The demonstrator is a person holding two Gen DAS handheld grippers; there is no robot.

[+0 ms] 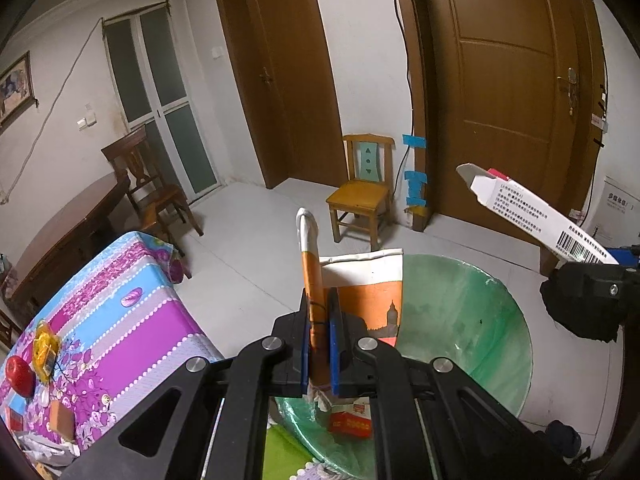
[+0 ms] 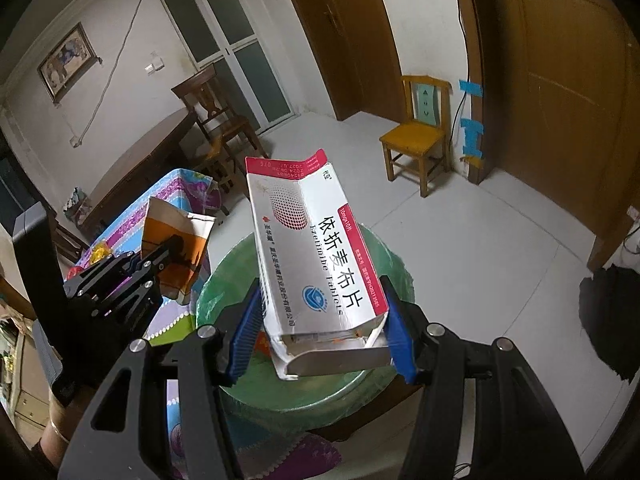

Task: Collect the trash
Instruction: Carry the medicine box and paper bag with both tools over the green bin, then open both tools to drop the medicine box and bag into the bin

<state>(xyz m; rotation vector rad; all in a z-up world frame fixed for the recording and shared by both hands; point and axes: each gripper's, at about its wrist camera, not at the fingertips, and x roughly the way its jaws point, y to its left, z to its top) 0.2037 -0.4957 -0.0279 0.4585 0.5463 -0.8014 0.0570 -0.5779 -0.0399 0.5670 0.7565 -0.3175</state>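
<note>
Left gripper (image 1: pixel 319 344) clamps a flattened orange paper bag (image 1: pixel 366 292); right gripper (image 2: pixel 320 332) grips a white medicine box (image 2: pixel 316 264). Both hang over the green-lined bin (image 1: pixel 472 320). The bag, apparently nearer the rim, may drop outside.

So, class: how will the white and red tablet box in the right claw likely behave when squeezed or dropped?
The tablet box probably crushes easily: it is thin card with its end flap open. It looks light, likely near empty. Its flat sides should keep it from rolling in the green-lined bin.
</note>
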